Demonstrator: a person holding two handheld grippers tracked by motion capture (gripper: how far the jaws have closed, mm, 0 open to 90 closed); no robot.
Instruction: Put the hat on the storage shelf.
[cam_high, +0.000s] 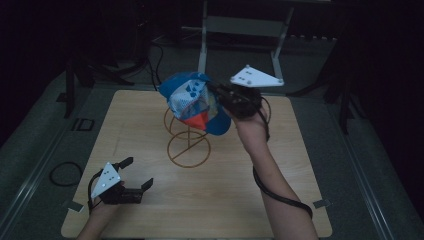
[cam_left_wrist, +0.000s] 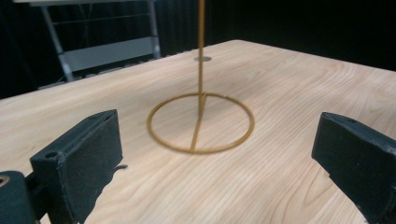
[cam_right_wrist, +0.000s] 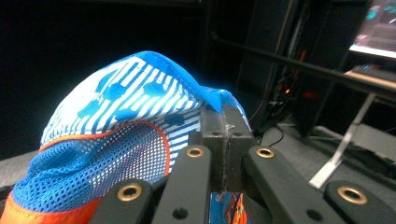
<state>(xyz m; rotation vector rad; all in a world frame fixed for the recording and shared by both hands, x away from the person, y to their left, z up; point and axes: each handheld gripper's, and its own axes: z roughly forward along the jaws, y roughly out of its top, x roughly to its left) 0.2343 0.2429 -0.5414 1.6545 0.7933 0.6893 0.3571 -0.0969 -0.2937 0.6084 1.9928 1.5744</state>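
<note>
right gripper (cam_high: 220, 95) pinches the cap (cam_high: 192, 102) above the stand (cam_high: 187, 145), left gripper (cam_high: 136, 173) gaping at seven o'clock; a snagged brim could topple the stand

room: dark | floor (cam_high: 45, 130): grey | table (cam_high: 150, 210): light wood | metal frame (cam_high: 240, 25): behind

Pinched in the black right hand-held gripper (cam_right_wrist: 223, 140), the cap (cam_high: 195, 102) is bright blue with a white-striped panel dotted in blue, a blue mesh section and orange trim along its edge. Below it, the wire stand (cam_high: 188, 142) is golden yellow. Ahead of the black left hand-held gripper (cam_high: 136, 173), the table (cam_high: 225, 200) is pale wood with flowing grain.
</note>
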